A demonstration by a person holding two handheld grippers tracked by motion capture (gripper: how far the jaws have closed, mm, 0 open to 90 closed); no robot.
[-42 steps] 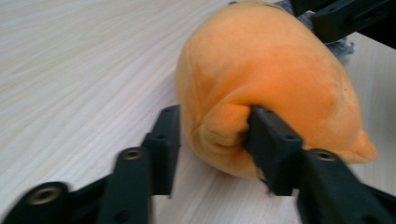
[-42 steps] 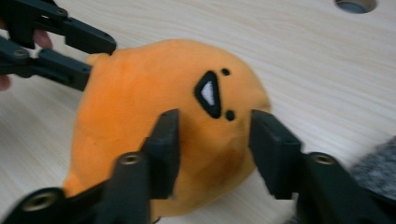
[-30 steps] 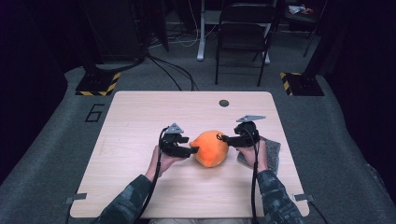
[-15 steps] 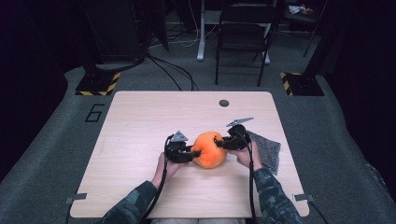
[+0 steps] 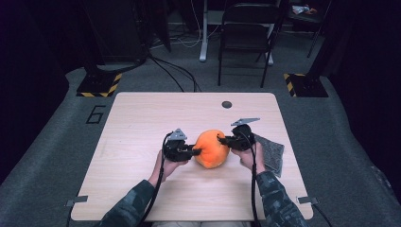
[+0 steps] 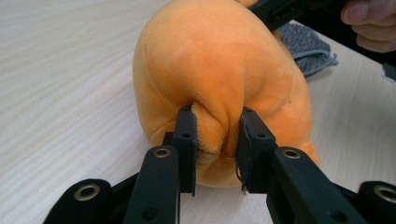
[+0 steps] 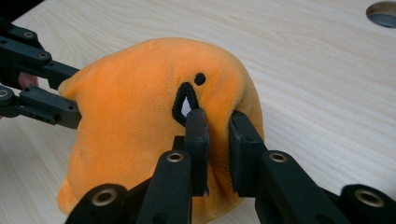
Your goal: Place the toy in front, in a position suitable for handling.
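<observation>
An orange plush toy [image 5: 211, 148] is held at the middle of the desk [image 5: 142, 118], squat and rounded, its fleece soft and easily folded. It is flanked on both sides: the left gripper [image 6: 215, 135] has just been closing and a fold of plush is pinched between its jaws; the right gripper [image 7: 217, 135] has likewise been closing, and fabric beside the stitched face is nipped. A grey cloth [image 5: 270, 152] is seen just beyond the right hand [image 5: 249, 158].
</observation>
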